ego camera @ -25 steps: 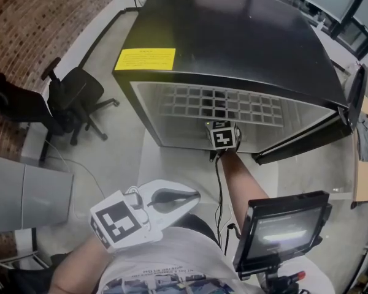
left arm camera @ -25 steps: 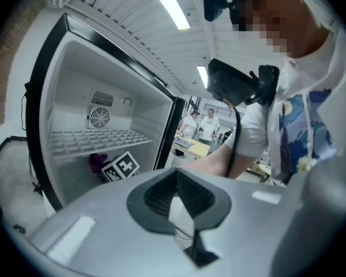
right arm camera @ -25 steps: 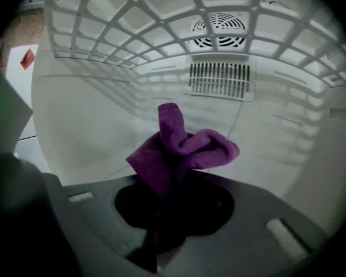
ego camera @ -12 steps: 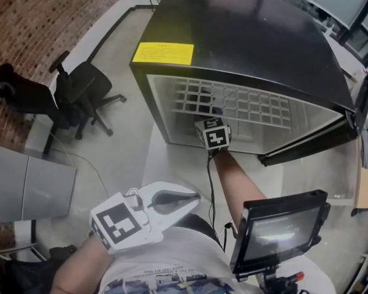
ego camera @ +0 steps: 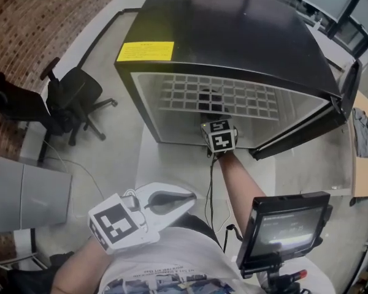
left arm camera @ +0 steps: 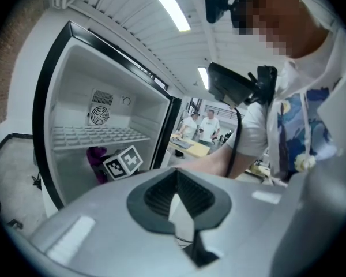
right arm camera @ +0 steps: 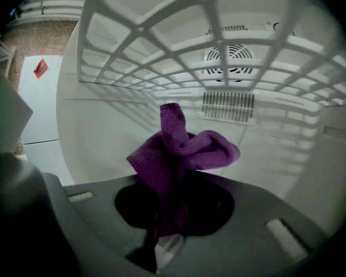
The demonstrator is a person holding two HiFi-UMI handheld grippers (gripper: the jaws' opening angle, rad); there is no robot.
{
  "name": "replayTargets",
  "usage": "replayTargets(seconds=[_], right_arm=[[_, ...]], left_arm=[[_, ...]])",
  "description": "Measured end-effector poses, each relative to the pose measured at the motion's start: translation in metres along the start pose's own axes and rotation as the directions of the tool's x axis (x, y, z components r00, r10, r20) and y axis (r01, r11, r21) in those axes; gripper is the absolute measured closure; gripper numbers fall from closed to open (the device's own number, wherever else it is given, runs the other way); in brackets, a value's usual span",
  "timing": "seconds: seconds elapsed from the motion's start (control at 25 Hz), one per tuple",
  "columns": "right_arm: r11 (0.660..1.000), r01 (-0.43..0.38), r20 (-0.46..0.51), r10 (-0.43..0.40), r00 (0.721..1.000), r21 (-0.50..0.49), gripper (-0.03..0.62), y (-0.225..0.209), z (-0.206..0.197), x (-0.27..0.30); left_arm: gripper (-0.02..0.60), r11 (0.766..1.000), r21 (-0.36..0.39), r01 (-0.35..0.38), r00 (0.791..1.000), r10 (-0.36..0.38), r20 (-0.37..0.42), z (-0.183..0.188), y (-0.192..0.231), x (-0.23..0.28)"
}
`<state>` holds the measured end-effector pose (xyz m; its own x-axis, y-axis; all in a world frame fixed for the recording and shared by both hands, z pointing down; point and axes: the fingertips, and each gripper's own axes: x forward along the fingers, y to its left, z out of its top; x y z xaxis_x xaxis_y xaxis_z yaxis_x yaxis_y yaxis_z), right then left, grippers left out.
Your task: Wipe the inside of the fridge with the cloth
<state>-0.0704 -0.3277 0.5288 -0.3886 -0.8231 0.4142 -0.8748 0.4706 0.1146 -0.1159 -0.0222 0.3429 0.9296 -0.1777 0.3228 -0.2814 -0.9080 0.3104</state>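
Down at the left, the left gripper (ego camera: 185,201) hangs by the person's waist, jaws pressed together on nothing. Inside the open fridge (ego camera: 233,35), the right gripper (right arm camera: 164,224) pinches the purple cloth (right arm camera: 181,149) just under the wire shelf (right arm camera: 155,51), clear of the back wall. I'd worry the bunched cloth snags the shelf grid or slips free, since only a fold is caught. The cloth looks soft and nubbly, the shelf a white coated lattice, the liner smooth plastic, the casing glossy black.
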Motion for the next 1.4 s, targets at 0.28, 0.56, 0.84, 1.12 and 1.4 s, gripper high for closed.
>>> replayTargets(seconds=[0.28, 0.56, 0.84, 1.12, 1.4], right_arm=[[0.982, 0.190, -0.056, -0.188, 0.981, 0.024, 0.514, -0.068, -0.024, -0.040], [0.956, 0.289, -0.099, -0.284, 0.954, 0.044, 0.515, -0.107, -0.042, -0.057], [0.957, 0.283, -0.162, -0.270, 0.949, 0.065, 0.514, -0.106, -0.065, -0.048], [0.973, 0.216, -0.153, -0.203, 0.967, 0.077, 0.514, -0.077, -0.061, -0.029], [0.990, 0.122, -0.134, -0.112, 0.985, 0.070, 0.515, -0.035, -0.047, -0.006]], left_arm=[[0.574, 0.999, 0.011, 0.047, 0.999, -0.047, -0.010, -0.002, -0.012, 0.010], [0.574, 0.998, 0.020, 0.060, 0.998, -0.060, -0.015, -0.002, -0.015, 0.013], [0.574, 0.999, 0.011, 0.050, 0.999, -0.049, -0.024, -0.004, -0.012, 0.012], [0.574, 1.000, 0.000, 0.024, 1.000, -0.024, -0.018, -0.004, -0.005, 0.008], [0.574, 1.000, -0.014, -0.001, 1.000, 0.001, -0.017, -0.006, 0.000, 0.003]])
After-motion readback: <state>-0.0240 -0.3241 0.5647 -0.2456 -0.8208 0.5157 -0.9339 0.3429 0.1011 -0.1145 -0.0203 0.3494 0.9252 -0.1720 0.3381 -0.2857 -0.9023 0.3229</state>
